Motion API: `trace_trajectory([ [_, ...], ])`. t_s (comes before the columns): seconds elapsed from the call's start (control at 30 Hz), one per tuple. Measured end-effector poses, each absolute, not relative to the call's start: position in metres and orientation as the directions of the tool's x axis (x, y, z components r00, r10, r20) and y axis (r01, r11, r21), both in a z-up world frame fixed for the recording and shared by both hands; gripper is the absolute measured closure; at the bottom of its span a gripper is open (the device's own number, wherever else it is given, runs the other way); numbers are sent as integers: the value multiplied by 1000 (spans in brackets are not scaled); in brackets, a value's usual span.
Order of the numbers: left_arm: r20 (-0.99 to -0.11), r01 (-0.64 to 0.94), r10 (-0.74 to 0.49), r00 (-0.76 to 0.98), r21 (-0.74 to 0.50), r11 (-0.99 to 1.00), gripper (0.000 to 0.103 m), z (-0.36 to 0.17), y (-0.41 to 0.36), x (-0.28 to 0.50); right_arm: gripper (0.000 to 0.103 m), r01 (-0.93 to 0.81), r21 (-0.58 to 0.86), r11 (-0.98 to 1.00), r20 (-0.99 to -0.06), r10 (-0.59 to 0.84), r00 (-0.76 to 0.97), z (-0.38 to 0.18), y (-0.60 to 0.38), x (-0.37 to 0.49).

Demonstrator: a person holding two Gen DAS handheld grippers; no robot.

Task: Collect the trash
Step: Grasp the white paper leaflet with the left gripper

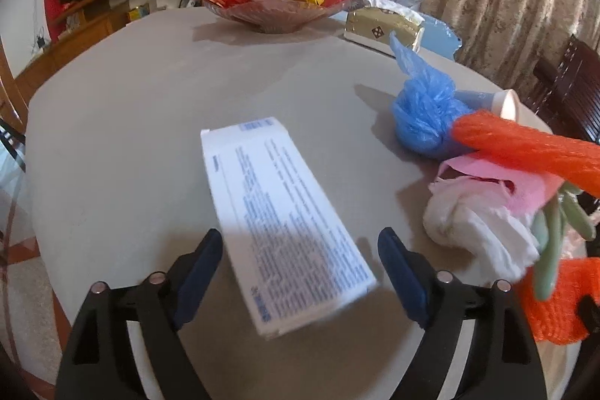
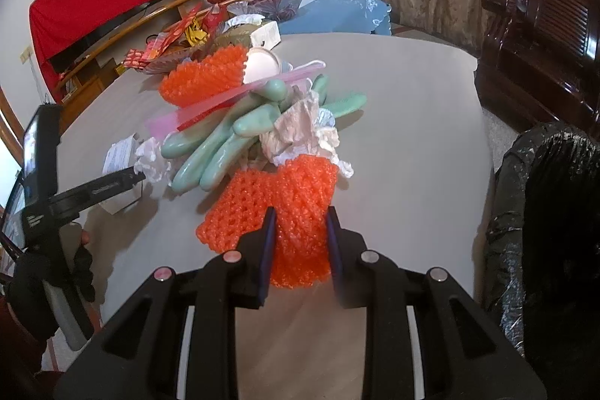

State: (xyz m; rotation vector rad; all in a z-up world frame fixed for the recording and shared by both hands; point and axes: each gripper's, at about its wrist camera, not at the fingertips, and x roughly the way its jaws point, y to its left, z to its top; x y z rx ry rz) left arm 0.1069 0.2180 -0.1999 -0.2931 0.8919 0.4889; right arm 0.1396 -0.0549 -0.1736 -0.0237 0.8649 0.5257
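Left wrist view: white printed box (image 1: 285,220) lies flat on the desk (image 1: 131,122), between the spread left tool (image 1: 300,272), pads clear, likely set for a pinch.
Right tool (image 2: 300,231): pinching orange foam net (image 2: 296,212), likely bound for the black bag (image 2: 543,231) beside the desk.
Pile: green gloves (image 2: 225,141), crumpled paper (image 2: 300,134) heaped together.

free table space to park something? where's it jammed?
Bare table left of the white box, up to the snack bowl. More bare surface right of the trash pile, toward the black bag. Crowded: centre-right, where blue bag, tissue, green gloves and orange netting sit bunched.
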Motion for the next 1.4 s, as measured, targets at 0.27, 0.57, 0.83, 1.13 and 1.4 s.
trace_trajectory([
  [0.27, -770, -491, 263, 581, -74, 868, 38, -189, 210, 96, 79, -461, 203, 864, -683, 462, 566, -146, -63, 131],
  [0.57, -653, -351, 220, 725, -75, 933, 43, -121, 167, 70, 79, -468, 211, 858, -602, 492, 629, -103, -84, 117],
  [0.83, -745, -315, 175, 644, -49, 948, 44, -157, 152, 60, 79, -424, 220, 878, -597, 465, 653, -101, -106, 114],
  [1.13, -833, -326, 162, 529, -24, 945, 38, -202, 160, 76, 79, -411, 225, 884, -649, 450, 613, -128, -99, 119],
  [1.4, -799, -321, 158, 580, -46, 946, 48, -190, 160, 80, 79, -405, 241, 882, -669, 453, 589, -135, -96, 120],
])
